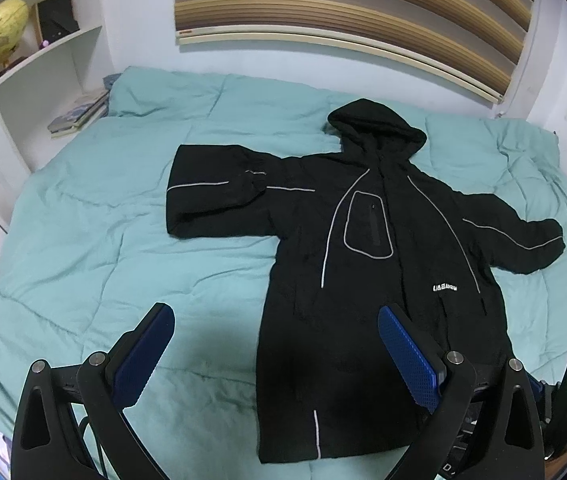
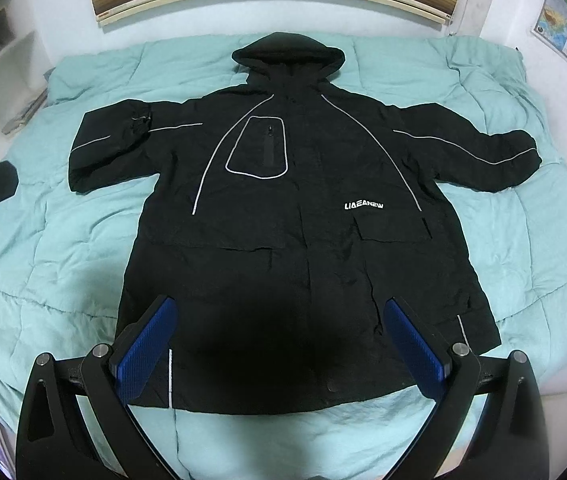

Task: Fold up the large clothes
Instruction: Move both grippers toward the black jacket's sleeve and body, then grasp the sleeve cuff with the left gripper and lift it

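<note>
Both my tools, left [image 1: 277,354] and right [image 2: 281,346], hover with fingers apart; ahead, the coat [image 2: 283,208] lies flat on the bed [image 2: 523,240], sleeves spread, no fold begun.

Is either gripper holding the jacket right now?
No. In the right wrist view the right gripper hovers open above the black hooded jacket, and the left gripper is open too.

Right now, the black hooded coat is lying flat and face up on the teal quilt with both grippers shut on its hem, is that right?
Not quite: the black hooded coat does lie flat, face up, on the teal quilt, but both wrist views show the left gripper and right gripper open above it, holding nothing.
</note>
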Tool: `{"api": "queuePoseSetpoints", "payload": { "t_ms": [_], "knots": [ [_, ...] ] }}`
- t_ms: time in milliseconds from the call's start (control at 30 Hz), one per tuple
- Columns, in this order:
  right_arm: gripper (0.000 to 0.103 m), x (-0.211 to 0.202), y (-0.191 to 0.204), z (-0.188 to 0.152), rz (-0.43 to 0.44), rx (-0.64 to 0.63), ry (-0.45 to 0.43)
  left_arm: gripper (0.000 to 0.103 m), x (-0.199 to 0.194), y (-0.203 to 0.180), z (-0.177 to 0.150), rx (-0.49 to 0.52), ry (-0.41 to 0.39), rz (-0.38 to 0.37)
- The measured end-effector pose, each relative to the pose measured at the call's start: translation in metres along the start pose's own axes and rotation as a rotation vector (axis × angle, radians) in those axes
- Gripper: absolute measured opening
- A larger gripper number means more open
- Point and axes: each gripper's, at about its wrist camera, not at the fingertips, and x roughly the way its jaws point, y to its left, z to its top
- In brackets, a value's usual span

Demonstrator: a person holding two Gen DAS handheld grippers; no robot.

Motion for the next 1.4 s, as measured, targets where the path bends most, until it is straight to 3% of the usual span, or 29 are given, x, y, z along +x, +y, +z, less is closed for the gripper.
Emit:
{"api": "queuePoseSetpoints", "payload": {
  "t_ms": [367,733,867,1133,1400],
  "knots": [
    [0.103,0.025,0.013,0.023,-0.013,0.007,0.033,0.102,0.039,0.01,0.022,-0.002,0.053,-0.003],
    [0.103,0.063,0.024,0.062,0.044,-0.041,0.055,0.101,0.093,0.026,0.04,-0.087,0.123,0.08],
    [0.103,0.085,0.033,0.074,0.062,-0.08,0.081,0.101,0.121,0.039,0.047,-0.15,0.147,0.055],
    [0.103,0.138,0.047,0.092,0.102,-0.098,0.158,0.102,0.173,0.062,0.078,-0.152,0.104,0.068],
    [0.103,0.181,0.052,0.106,0.092,-0.098,0.213,0.102,0.251,0.065,0.121,-0.033,0.045,0.085]
  ]
}}
